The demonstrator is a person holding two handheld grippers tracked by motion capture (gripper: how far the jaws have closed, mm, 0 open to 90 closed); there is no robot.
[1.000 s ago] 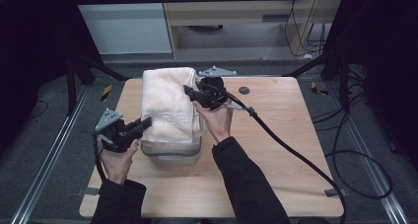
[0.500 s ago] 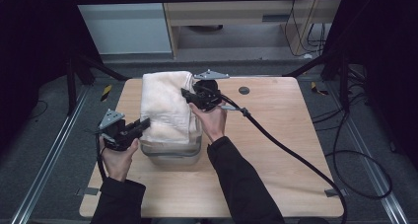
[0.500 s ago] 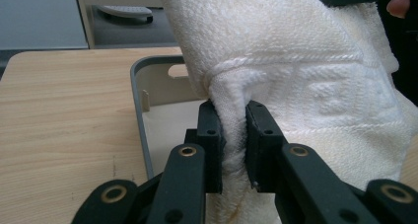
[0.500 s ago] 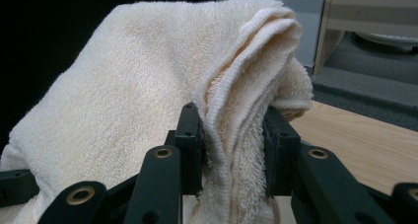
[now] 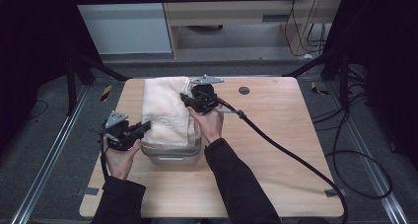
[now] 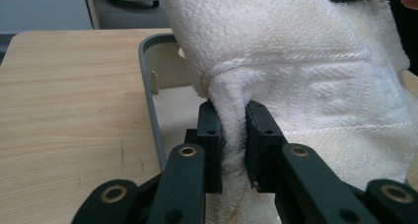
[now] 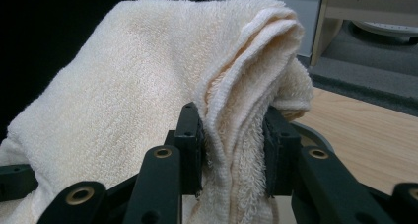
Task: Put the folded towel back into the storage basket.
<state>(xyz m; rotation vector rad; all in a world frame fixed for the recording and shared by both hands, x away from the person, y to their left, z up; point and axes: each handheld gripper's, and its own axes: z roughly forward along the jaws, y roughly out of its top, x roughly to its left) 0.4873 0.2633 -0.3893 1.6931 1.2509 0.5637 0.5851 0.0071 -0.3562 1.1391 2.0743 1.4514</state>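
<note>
A folded cream towel (image 5: pixel 165 108) hangs over a grey-rimmed bin (image 5: pixel 172 152) in the middle of the table. My left gripper (image 5: pixel 143 129) pinches the towel's near left edge; its own view shows the towel (image 6: pixel 296 76) squeezed between the jaws and the bin's rim (image 6: pixel 150 95) beside them. My right gripper (image 5: pixel 190 99) grips the towel's far right side, held above the bin. From the right gripper's camera, several thick layers of the towel (image 7: pixel 162 81) are bunched between the jaws.
The wooden table (image 5: pixel 276 150) has bare room to the right and in front of the bin. A thick black cable (image 5: pixel 291 155) trails from the right gripper across the table's right side. A small dark disc (image 5: pixel 243 90) lies near the far edge.
Both hands have shifted slightly left and away with the towel. The towel still hangs between the two grippers over the bin.
</note>
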